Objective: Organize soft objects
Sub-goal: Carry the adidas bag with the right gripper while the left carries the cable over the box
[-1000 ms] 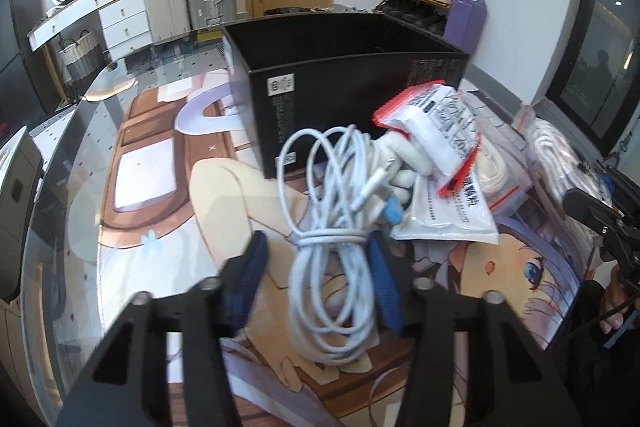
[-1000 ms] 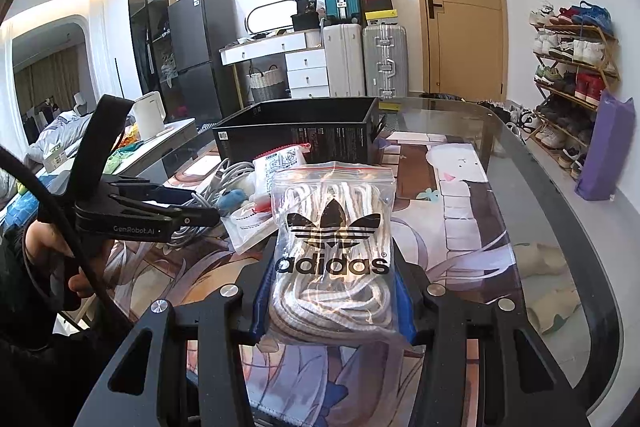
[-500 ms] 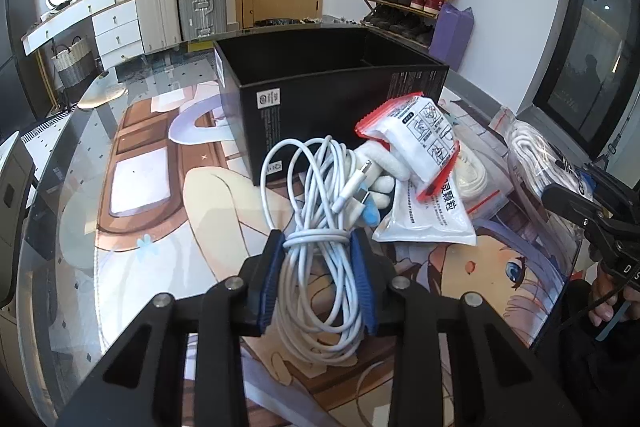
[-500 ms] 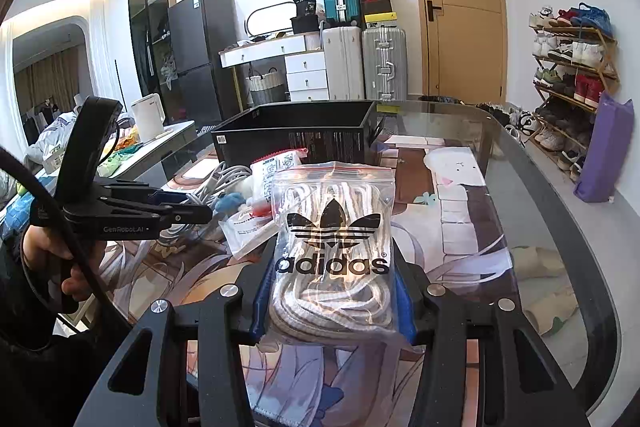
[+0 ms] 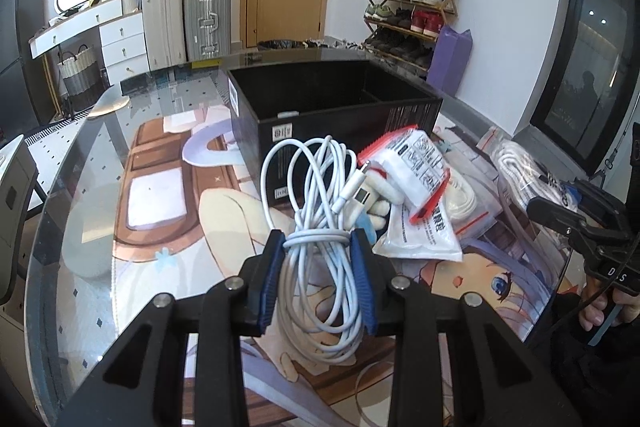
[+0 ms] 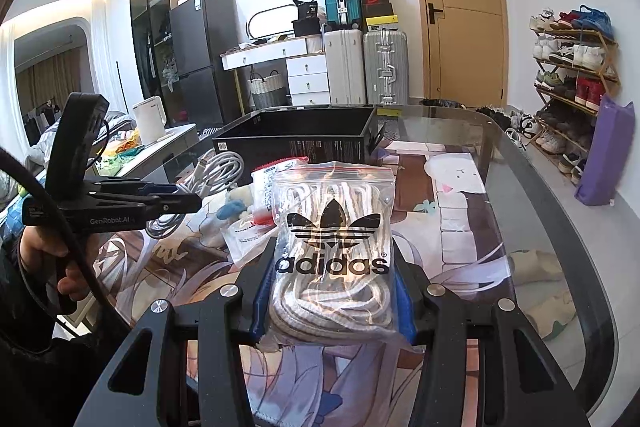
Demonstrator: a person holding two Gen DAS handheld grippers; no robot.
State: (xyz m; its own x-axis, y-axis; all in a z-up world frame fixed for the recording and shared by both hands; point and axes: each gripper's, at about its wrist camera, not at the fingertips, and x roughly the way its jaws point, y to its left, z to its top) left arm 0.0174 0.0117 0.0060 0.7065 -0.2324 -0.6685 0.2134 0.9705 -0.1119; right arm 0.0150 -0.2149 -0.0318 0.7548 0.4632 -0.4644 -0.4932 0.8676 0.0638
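**Both grippers loaded**

Closing since a second ago, my left gripper now clenches the coiled white charging cable, lifted above the printed table mat. My right gripper grasps the clear zip bag of white laces. Beyond both stands the open black cardboard box.

An open-topped black box stands mid-table, packets heaped against its near wall — the glass table to its left lies bare, offering clear passage.
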